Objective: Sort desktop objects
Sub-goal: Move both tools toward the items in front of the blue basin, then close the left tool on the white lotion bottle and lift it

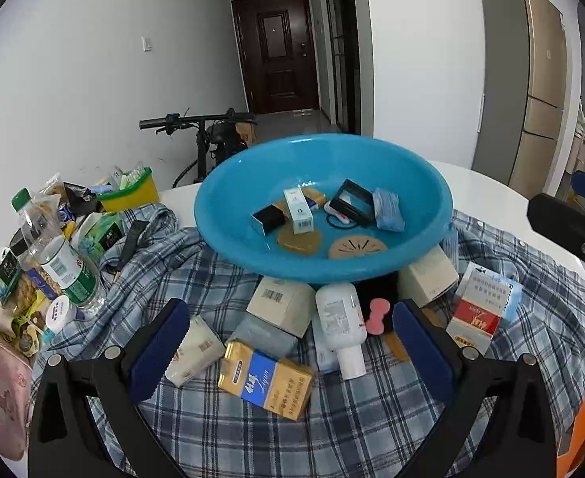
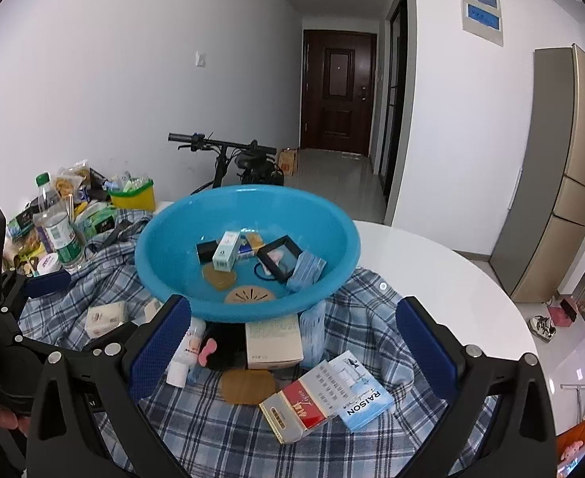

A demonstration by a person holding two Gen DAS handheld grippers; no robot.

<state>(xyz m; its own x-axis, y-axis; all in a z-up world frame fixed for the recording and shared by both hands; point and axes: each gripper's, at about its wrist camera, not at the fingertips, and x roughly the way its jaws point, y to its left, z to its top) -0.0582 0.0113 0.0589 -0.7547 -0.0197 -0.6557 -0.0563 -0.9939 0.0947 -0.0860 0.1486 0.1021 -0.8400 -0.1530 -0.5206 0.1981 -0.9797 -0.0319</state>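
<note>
Both grippers stand with jaws spread wide and nothing between them: the left gripper [image 1: 288,342] sits at the bottom centre of its view over a gold and blue carton [image 1: 265,383], and the right gripper [image 2: 294,342] sits at the bottom centre of its view over a red and white carton [image 2: 297,410] and a pale blue box [image 2: 362,392] that touches it. The blue basin [image 1: 431,183], in the middle of both frames, already holds several small boxes and two round coasters; the unsorted items lie on a checked shirt [image 1: 228,430] below it in the frame. The main risk is the basin itself: it appears to rest on a beige box [image 2: 274,342] and other items rather than on the table [image 2: 431,263] (its true support is partly hidden), so pulling a box from under its front rim could tip it and spill what is sorted. A second risk is the white bottle [image 1: 342,320] lying on its side just beside a pink sponge [image 1: 378,314]; a closing finger could roll it away. The shirt is loose and wrinkled, so a dragged finger could shift the whole pile. The cluttered bottles and packets at the left edge of both frames lie well apart from this work.
</note>
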